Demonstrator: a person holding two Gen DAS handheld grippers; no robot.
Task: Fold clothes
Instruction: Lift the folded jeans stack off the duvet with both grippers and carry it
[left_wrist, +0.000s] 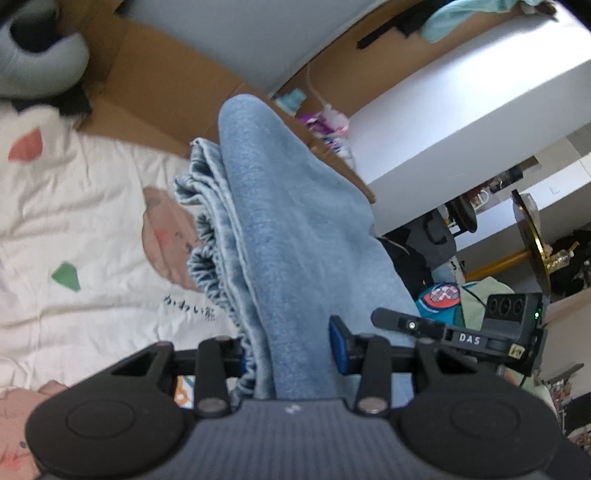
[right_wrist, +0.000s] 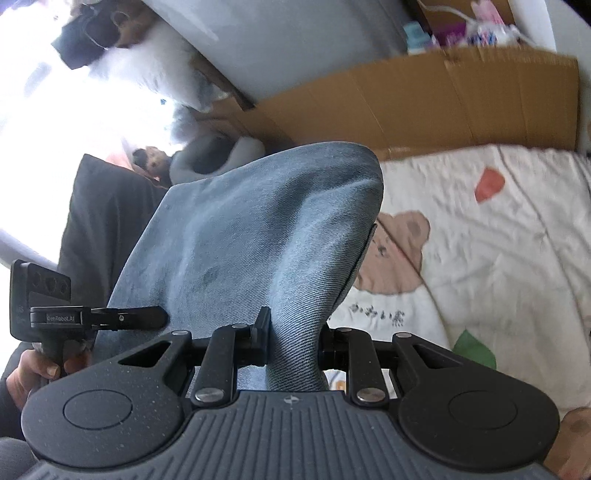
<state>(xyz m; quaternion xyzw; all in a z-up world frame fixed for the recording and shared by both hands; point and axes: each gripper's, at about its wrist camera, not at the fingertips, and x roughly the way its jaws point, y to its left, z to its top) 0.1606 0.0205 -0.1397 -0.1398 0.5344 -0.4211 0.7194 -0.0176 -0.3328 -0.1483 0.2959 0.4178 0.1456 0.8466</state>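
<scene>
Above white bear-print quilt (right_wrist: 498, 236): light-blue denim garment (left_wrist: 291, 236), hanging lifted clear of bedding. Left gripper (left_wrist: 291, 354) clamping down on gathered elastic edge; right gripper (right_wrist: 293, 343) pinching another bunched fold. Cardboard box (right_wrist: 443, 103) lying behind.

the jeans (left_wrist: 295, 229) are soft, matt blue denim with a fine twill weave. the quilt (left_wrist: 74, 206) is crinkled matt cotton. the box (right_wrist: 443, 99) is plain brown cardboard. each tool (right_wrist: 291, 343) is matt, speckled black plastic.
</scene>
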